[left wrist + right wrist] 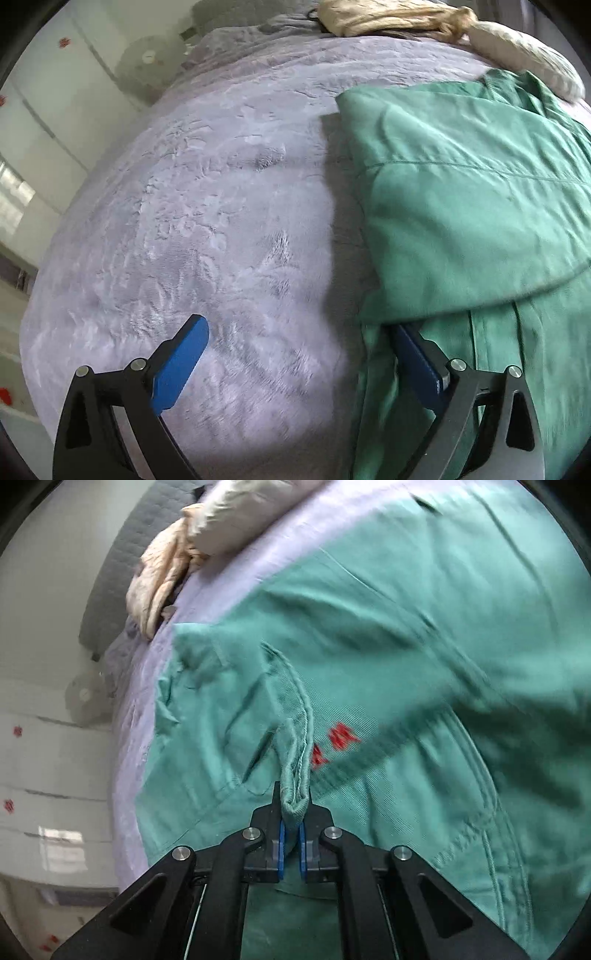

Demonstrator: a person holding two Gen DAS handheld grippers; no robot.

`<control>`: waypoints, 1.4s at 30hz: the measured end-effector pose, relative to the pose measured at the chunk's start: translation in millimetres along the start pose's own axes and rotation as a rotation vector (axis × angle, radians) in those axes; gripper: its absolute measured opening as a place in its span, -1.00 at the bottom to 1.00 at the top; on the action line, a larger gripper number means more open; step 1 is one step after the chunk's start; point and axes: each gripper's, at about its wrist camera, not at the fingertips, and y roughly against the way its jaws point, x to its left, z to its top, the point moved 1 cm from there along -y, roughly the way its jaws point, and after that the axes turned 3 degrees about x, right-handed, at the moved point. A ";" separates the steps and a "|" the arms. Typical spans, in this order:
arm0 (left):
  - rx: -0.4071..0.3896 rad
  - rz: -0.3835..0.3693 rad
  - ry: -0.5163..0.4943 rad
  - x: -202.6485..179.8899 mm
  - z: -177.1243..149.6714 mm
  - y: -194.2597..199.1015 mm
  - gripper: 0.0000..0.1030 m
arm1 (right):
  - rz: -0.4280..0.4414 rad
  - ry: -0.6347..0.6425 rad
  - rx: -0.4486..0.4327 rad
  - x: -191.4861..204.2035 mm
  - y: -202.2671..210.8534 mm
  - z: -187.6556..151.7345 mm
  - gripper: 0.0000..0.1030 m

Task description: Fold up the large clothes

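Note:
A large green garment (461,206) lies partly folded on a lilac plush bedspread (207,229), at the right of the left wrist view. My left gripper (299,354) is open; its left finger is over bare bedspread and its right finger (417,362) sits at the garment's edge under a fold. In the right wrist view the green garment (369,664) fills most of the frame, with red embroidery (336,744). My right gripper (291,812) is shut on a bunched hem of the green garment and lifts it.
A beige crumpled cloth (391,16) and a pale pillow (524,55) lie at the head of the bed. A grey headboard (110,583) and a round white fan (147,59) stand beyond. White cabinets (44,760) line the left side.

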 end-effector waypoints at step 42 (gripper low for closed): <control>0.131 -0.443 0.129 49.4 37.0 -16.5 -0.84 | -0.164 0.106 0.005 12.1 40.5 -27.0 -0.64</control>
